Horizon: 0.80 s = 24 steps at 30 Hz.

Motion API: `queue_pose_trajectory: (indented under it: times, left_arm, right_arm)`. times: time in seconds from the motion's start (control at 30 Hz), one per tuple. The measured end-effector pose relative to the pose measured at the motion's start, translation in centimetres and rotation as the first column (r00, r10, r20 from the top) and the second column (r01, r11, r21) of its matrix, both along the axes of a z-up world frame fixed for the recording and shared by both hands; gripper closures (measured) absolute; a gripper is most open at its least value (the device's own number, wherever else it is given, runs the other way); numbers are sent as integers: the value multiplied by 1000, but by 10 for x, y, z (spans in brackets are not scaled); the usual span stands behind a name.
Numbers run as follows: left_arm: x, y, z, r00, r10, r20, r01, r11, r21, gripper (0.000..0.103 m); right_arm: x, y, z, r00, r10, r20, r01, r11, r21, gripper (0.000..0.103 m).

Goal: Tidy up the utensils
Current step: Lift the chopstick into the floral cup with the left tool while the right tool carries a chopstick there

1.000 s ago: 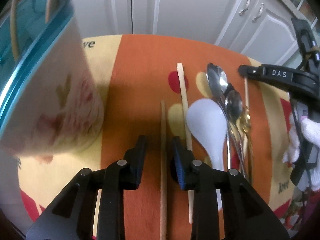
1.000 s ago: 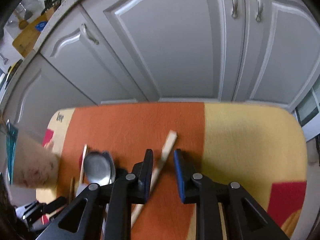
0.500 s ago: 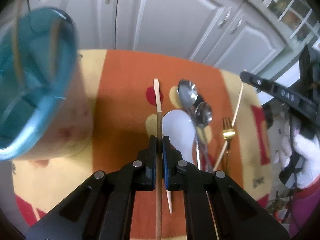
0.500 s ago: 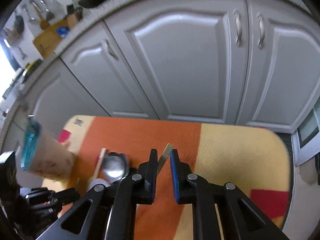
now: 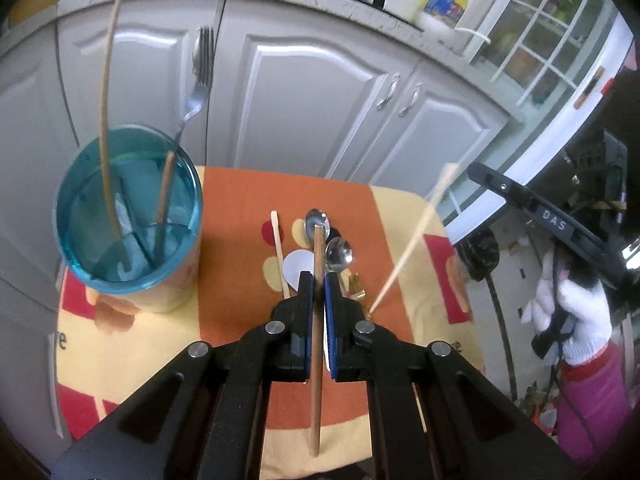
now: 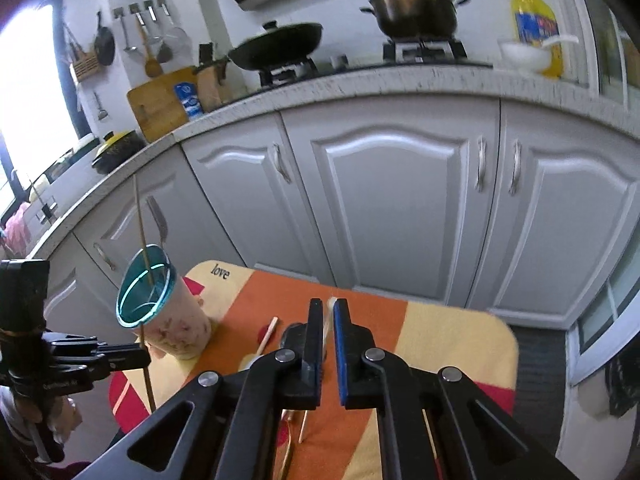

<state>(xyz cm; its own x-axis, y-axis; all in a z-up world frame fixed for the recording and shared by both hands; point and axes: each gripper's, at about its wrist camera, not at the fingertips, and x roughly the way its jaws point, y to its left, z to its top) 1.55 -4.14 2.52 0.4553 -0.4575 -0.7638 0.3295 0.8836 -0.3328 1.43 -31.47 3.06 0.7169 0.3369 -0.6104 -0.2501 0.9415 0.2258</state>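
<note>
While the left gripper [image 5: 319, 280] pinches a brown chopstick [image 5: 317, 300], the right gripper [image 6: 328, 312] clamps a blurred pale chopstick [image 5: 416, 236].

This is a home kitchen. A speckled stone countertop [image 6: 360, 80] runs above white panelled cabinet doors [image 6: 392, 216] with metal handles. On it sit a gas hob carrying a black wok [image 6: 276, 46] and a dark lidded stockpot [image 6: 416, 10], a wooden chopping board [image 6: 160, 104] leaning on the wall, and a yellow bottle [image 6: 534, 26], probably cooking oil. Ladles and strainers [image 6: 148, 36] hang from a wall rail.
</note>
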Motion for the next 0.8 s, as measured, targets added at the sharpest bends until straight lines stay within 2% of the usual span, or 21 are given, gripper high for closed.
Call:
queue_pose_trajectory:
  times: [0.17,0.27,0.3,0.4,0.57,0.7,0.8]
  left_arm:
    - [-10,12,27,999,12,52,-12,1000,-9,99]
    - [-16,17,33,998,16,62,-15,1000,-20,99]
    - [-16,17,34,998,19,65,-17,1000,-21,99]
    - [-18,19,35,998,21,64,-19,999,-34,99]
    - [-16,18,34,998,22,58,-19,999,-40,99]
    - [-14,16,34,998,15,54,-13,999,-35,99]
    - [-11,15,34,999,14,53,-13,1000,-26,99]
  right_arm:
    - [-8,11,21,999,16,44,-15,1000,-22,99]
    - [1,10,15,1000,11,-9,-11,1000,4,99]
    - [8,8,5,999,-4,-52,4,1000,-1,99]
    - [21,2,-24,991,-68,-112,61,996,-59,98]
    - [63,-24,-99,937,-176,-300,172,984,-40,97]
    - [96,-29,-134,909,-219,-354,208,976,-70,97]
    - [119,-27,-148,894,-240,-379,221,971,-92,97]
